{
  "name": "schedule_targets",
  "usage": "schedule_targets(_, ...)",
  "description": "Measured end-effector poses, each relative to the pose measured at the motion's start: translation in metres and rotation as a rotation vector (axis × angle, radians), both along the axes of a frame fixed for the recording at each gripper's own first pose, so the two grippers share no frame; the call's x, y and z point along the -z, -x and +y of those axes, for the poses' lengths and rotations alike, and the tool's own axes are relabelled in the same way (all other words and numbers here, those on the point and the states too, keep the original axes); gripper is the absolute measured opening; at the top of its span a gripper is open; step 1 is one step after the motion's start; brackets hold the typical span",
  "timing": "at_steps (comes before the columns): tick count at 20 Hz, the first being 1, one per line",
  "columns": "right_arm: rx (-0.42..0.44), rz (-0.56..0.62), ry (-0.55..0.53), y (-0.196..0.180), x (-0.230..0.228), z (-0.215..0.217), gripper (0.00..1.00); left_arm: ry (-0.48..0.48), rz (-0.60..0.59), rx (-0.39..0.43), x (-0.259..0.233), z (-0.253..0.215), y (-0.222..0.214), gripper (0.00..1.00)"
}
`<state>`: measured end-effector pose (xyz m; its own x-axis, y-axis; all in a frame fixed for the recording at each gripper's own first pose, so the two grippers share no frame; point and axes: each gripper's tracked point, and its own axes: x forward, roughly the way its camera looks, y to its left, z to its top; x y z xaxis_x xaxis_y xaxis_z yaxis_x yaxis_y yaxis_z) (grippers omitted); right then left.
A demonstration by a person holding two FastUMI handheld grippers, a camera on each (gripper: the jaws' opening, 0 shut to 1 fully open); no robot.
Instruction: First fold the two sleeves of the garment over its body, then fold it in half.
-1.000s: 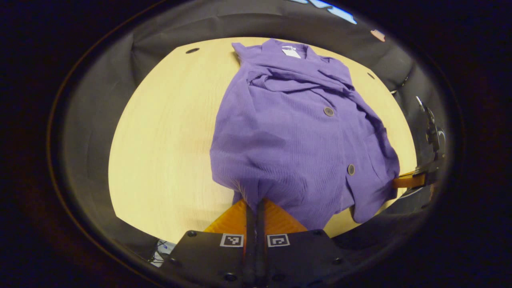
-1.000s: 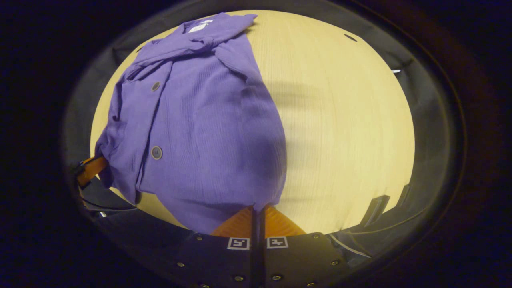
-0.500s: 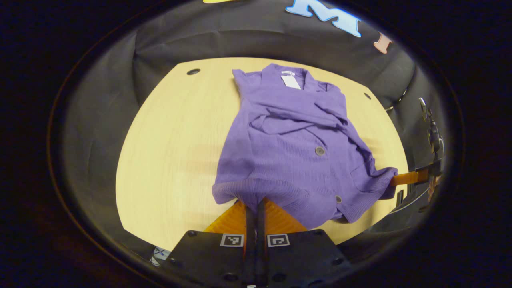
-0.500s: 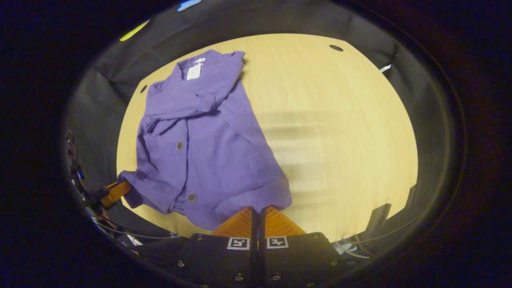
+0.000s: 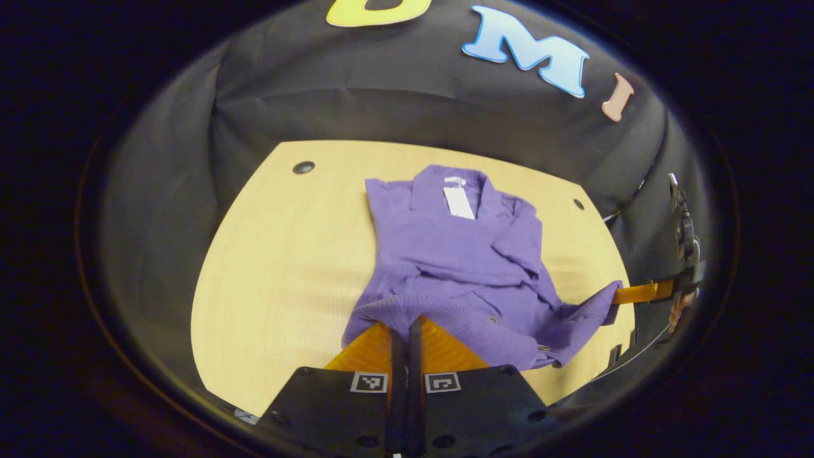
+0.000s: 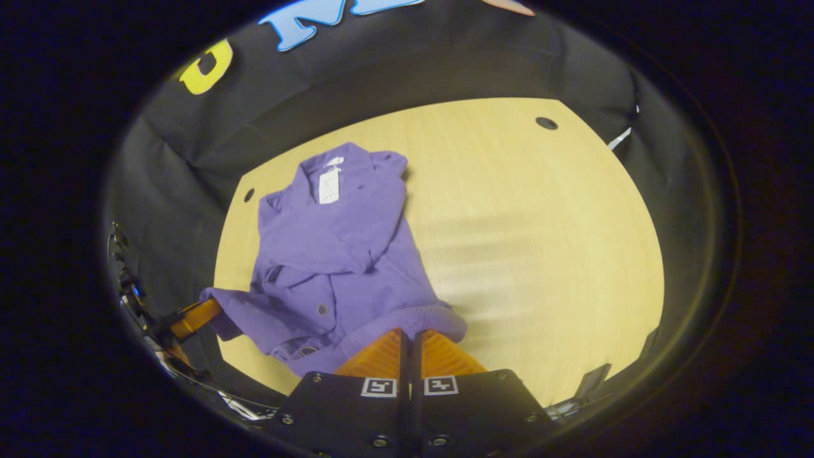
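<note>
Soft, light purple garment (image 5: pixel 458 254), limp between two holds above the surface (image 5: pixel 267 267).
Left gripper (image 5: pixel 405 324) and right gripper (image 6: pixel 410 335), fingers closed on the hem corners; best held there, at the ribbed edge.

In the left gripper view, the cardigan (image 5: pixel 464 267) lies on the table (image 5: pixel 273 267), stretching ahead of the left gripper (image 5: pixel 406 327), with its collar at the far end and its neck label (image 5: pixel 456 200) just inside the collar. The hem sits at the left gripper's fingertips; off to that gripper's right, the right gripper (image 5: pixel 626 294) meets the other hem corner. Bare tabletop spreads to the left of the garment. In the right gripper view, the cardigan (image 6: pixel 337 254) extends ahead and to the left of the right gripper (image 6: pixel 410 337), whose fingertips are at the near hem; the left gripper (image 6: pixel 197 315) is at the hem corner far left. The table (image 6: pixel 540 242) lies open to the right. The booth wall (image 5: pixel 394 95) stands behind the table's far edge.
</note>
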<state>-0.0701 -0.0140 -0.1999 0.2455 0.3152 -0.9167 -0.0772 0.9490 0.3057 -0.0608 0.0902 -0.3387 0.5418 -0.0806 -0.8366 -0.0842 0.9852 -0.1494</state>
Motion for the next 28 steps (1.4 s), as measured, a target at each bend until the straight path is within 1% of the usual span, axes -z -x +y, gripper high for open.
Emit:
schedule_targets(3, 0.033, -0.057, -0.024, -0.042, -0.011, 0.003, 0.01, -0.012, -0.053, 0.011, -0.012, 0.004, -0.038, 0.06)
schedule_targets(11, 0.141, -0.183, -0.087, -0.152, -0.040, 0.007, 0.01, -0.082, -0.178, 0.042, -0.039, 0.020, -0.135, 0.07)
schedule_targets(15, 0.209, -0.203, -0.124, -0.190, -0.037, 0.012, 0.00, -0.158, -0.210, 0.113, -0.034, 0.014, -0.172, 0.06)
schedule_targets(17, 0.240, -0.199, -0.128, -0.202, -0.029, 0.015, 0.00, -0.164, -0.210, 0.126, -0.026, 0.012, -0.185, 0.07)
schedule_targets(18, 0.253, -0.197, -0.130, -0.207, -0.024, 0.016, 0.01, -0.157, -0.208, 0.117, -0.020, 0.010, -0.194, 0.07)
schedule_targets(20, 0.273, -0.198, -0.128, -0.218, -0.013, 0.017, 0.00, -0.119, -0.209, 0.072, -0.015, 0.012, -0.215, 0.07)
schedule_targets(23, 0.300, -0.222, -0.132, -0.242, -0.007, 0.019, 0.00, -0.081, -0.211, 0.004, -0.004, 0.027, -0.244, 0.07)
schedule_targets(25, 0.317, -0.235, -0.150, -0.261, -0.005, 0.024, 0.00, -0.076, -0.219, -0.019, 0.001, 0.034, -0.263, 0.07)
schedule_targets(28, 0.358, -0.256, -0.177, -0.282, -0.004, 0.031, 0.01, -0.088, -0.239, -0.030, 0.008, 0.042, -0.283, 0.06)
